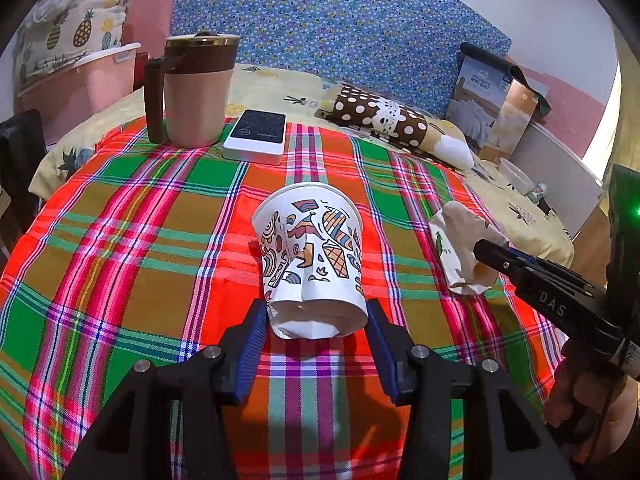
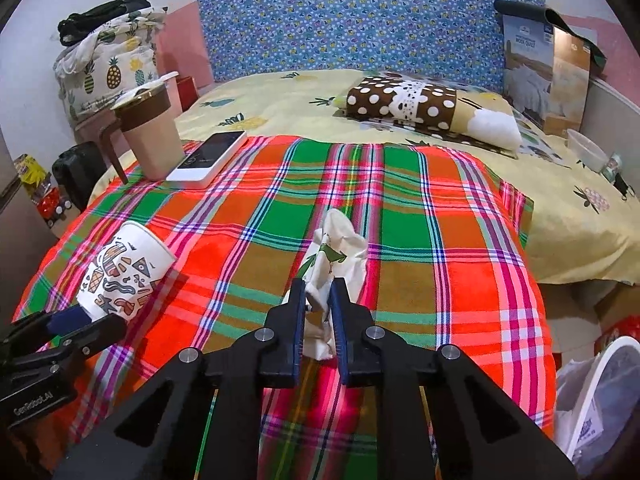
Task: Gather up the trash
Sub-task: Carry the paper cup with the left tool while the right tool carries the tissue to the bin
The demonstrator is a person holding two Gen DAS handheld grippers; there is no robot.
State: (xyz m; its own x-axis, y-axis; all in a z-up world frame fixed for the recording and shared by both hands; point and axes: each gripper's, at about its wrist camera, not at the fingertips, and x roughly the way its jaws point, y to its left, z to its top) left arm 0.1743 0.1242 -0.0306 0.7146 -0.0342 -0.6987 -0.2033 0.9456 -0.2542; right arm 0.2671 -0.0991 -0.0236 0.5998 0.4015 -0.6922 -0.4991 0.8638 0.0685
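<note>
A mug (image 1: 192, 92) and a white device (image 1: 256, 136) sit at the plaid cloth's (image 1: 120, 240) far-left corner — clear of both grippers. The crushed paper cup (image 1: 312, 256) lies mid-cloth, mouth pointing away, its base between the left gripper's (image 1: 316, 344) pads — seemingly touching. The right gripper (image 2: 318, 316) pinches a crumpled paper wad (image 2: 336, 256) nearer the right edge.

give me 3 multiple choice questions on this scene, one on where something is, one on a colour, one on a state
1. Where does the white power bank lie?
A. beside the mug
B. inside the paper cup
C. on the polka-dot pillow

2. What colour is the lid band of the mug?
A. yellow
B. brown
C. blue

3. How is the right claw?
A. wide open above the cloth
B. shut on the crumpled paper
C. holding the mug handle

Answers:
1 A, it rests on the plaid cloth next to the mug.
2 B, a dark brown band tops the pink body.
3 B, its pads pinch the crumpled paper, while the paper cup lies between the left claw's pads.
</note>
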